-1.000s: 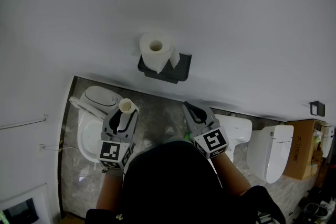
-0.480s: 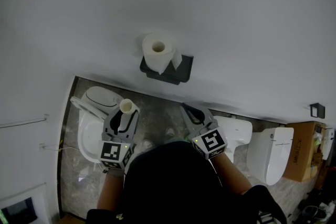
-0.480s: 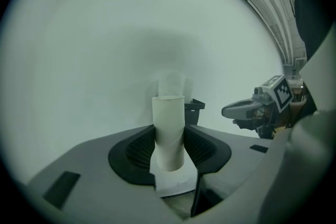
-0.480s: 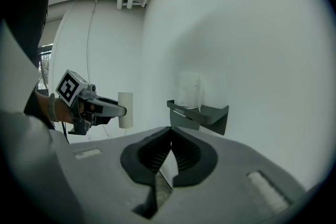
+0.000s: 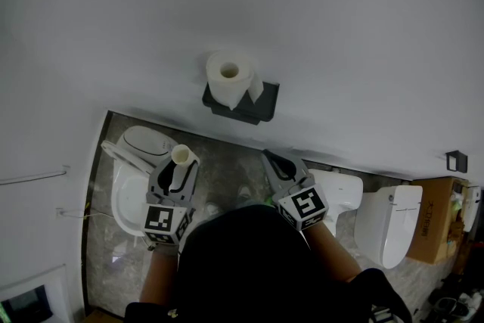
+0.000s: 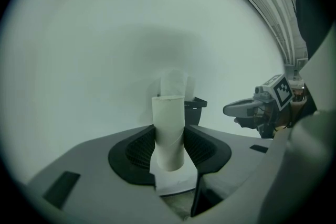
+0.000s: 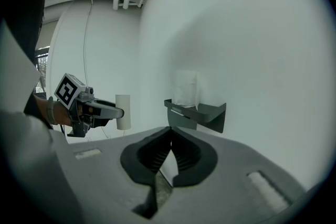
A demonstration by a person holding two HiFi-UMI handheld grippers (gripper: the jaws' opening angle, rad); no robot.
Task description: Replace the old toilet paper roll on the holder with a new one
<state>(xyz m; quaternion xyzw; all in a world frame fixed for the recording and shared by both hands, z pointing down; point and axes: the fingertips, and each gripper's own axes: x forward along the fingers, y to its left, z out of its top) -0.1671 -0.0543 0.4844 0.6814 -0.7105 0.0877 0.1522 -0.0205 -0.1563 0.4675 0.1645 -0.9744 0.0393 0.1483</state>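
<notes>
The left gripper (image 6: pixel 169 136) is clamped on the one bare cardboard tube (image 6: pixel 168 113), held upright, below and left of the holder (image 5: pixel 257 104). The right gripper (image 7: pixel 170 136) has its jaws pressed together with nothing between them, below the holder. One full toilet paper roll (image 5: pixel 229 76) sits on that single holder. Only the head view shows three white toilet fixtures (image 5: pixel 136 144) on the floor beneath the holder. Each gripper view catches the other gripper.

A full white roll (image 5: pixel 229 74) stands on end on the dark wall holder (image 5: pixel 253 110) — a sheet hanging loose. The bare tube (image 6: pixel 168 113) sits upright, clamped in the left gripper (image 6: pixel 169 138).
</notes>
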